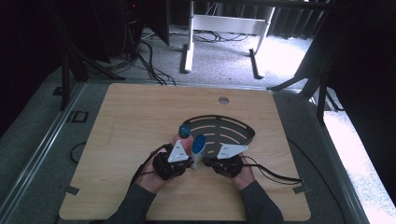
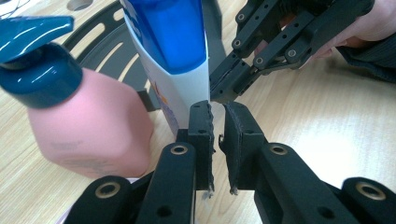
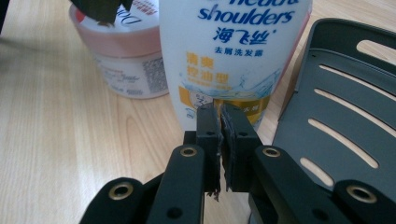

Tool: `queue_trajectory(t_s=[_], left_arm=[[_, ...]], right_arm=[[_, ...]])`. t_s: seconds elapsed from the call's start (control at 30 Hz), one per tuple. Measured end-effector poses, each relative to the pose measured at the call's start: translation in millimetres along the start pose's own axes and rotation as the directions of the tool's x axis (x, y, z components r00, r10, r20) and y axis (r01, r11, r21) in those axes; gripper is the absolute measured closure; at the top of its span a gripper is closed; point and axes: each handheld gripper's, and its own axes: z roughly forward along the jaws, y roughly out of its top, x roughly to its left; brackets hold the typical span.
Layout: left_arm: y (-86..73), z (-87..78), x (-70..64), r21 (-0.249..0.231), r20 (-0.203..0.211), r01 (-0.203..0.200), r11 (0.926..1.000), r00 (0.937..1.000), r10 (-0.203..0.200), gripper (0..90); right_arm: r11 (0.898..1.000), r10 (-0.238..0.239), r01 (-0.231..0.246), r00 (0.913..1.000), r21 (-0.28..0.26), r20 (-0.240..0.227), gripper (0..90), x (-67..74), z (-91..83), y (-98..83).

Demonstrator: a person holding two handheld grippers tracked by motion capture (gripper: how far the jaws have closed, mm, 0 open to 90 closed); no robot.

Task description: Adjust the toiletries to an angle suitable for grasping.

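Note:
A white shampoo bottle (image 1: 197,156) with a blue top stands upright on the wooden table (image 1: 130,116), at the near edge of a black slotted rack (image 1: 219,128). Just to its left stands a pink bottle (image 1: 180,141) with a dark blue cap. My left gripper (image 1: 190,163) points at the white bottle's base from the left, jaws together and holding nothing. From the right, my right gripper (image 1: 206,162) reaches the same bottle, also shut and empty. In the left gripper view my left gripper (image 2: 217,109) sits by the white bottle (image 2: 180,88). My right gripper (image 3: 219,112) rests against its label (image 3: 233,60).
The black rack (image 3: 336,107) lies flat to the right of the bottles. A round cable hole (image 1: 223,100) marks the table's far edge. Bare wood spreads left and right of the hands. Cables trail from both grippers over the near table.

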Motion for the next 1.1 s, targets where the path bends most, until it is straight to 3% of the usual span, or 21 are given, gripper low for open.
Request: queue_trajectory(t_s=[1.1], left_arm=[[-8.9, 9.5, 20.6, 0.024, -0.057, 0.054, 0.9983, 0.997, -0.053, 80.2]], right_arm=[[0.998, 0.049, -0.049, 0.9984, -0.025, 0.026, 86.2, -12.0, 25.4, 13.8]])
